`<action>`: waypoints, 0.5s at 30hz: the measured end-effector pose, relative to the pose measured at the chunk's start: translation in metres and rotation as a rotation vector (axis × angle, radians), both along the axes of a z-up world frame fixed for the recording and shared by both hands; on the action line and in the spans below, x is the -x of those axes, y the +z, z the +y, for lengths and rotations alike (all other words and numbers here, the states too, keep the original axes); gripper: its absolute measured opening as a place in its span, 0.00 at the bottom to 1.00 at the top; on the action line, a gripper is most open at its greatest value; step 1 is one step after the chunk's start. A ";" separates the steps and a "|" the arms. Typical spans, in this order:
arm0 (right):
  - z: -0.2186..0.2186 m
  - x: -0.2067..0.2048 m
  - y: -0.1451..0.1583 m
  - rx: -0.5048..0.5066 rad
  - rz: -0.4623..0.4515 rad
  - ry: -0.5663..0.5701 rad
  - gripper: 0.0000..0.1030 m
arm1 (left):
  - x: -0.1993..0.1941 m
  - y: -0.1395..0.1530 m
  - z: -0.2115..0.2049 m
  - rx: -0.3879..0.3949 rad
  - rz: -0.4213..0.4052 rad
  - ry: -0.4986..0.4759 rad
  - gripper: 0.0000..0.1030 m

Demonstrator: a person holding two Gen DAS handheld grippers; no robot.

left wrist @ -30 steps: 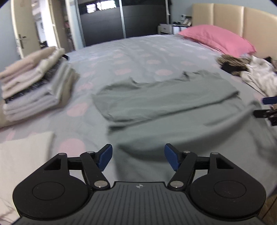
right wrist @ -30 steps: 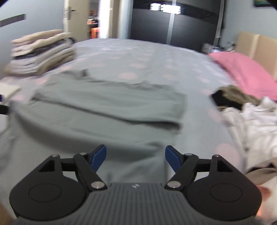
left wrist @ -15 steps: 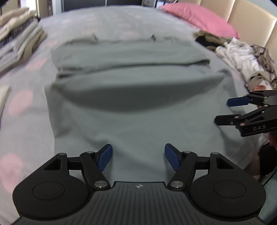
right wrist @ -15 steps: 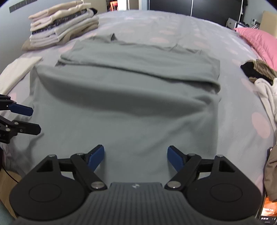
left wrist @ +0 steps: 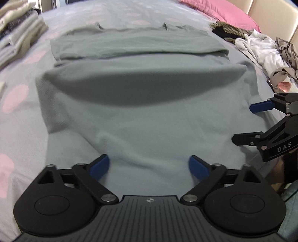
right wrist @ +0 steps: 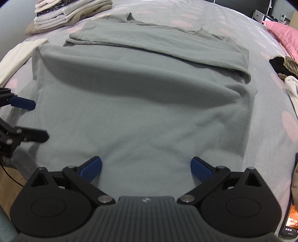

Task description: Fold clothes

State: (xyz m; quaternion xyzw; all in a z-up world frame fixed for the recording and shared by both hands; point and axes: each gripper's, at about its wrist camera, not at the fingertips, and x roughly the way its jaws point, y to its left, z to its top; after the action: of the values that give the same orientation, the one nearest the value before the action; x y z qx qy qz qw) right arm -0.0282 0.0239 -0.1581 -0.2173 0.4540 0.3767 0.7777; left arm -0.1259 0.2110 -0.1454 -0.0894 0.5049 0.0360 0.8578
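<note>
A grey-green garment (left wrist: 149,111) (right wrist: 139,111) lies spread on the bed, its far part folded over on itself in a band. My left gripper (left wrist: 149,163) (right wrist: 41,121) hovers over the garment's near left edge. Its jaws are opening wide, with cloth below them and no pad pressing on it. My right gripper (right wrist: 146,163) (left wrist: 242,123) hangs over the near right edge. Its jaws are also opening, with only flat cloth lying under the gap. Both point steeply down at the bed.
A stack of folded clothes (left wrist: 16,37) (right wrist: 70,13) sits at the far left. A white cloth (right wrist: 16,57) lies left of the garment. A heap of unfolded clothes (left wrist: 260,46) and a pink pillow (right wrist: 283,31) lie to the right. A phone (right wrist: 290,223) rests at the bed's near right.
Both grippers tipped down and sank toward the garment's near edge. Their jaws spread wider. The near part of the garment, raised a second ago, has settled flatter on the bed.
</note>
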 end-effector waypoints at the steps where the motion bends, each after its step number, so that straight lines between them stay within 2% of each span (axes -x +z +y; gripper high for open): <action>1: 0.001 0.001 0.000 0.004 -0.002 -0.003 1.00 | -0.001 -0.001 0.000 0.004 0.008 -0.001 1.00; 15: 0.003 -0.002 -0.002 -0.003 0.017 -0.035 1.00 | 0.000 -0.002 -0.002 -0.019 -0.006 0.007 1.00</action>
State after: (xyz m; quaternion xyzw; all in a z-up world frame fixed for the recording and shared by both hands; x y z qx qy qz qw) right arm -0.0262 0.0272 -0.1598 -0.2052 0.4636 0.3655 0.7806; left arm -0.1255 0.2088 -0.1478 -0.0830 0.5019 0.0434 0.8599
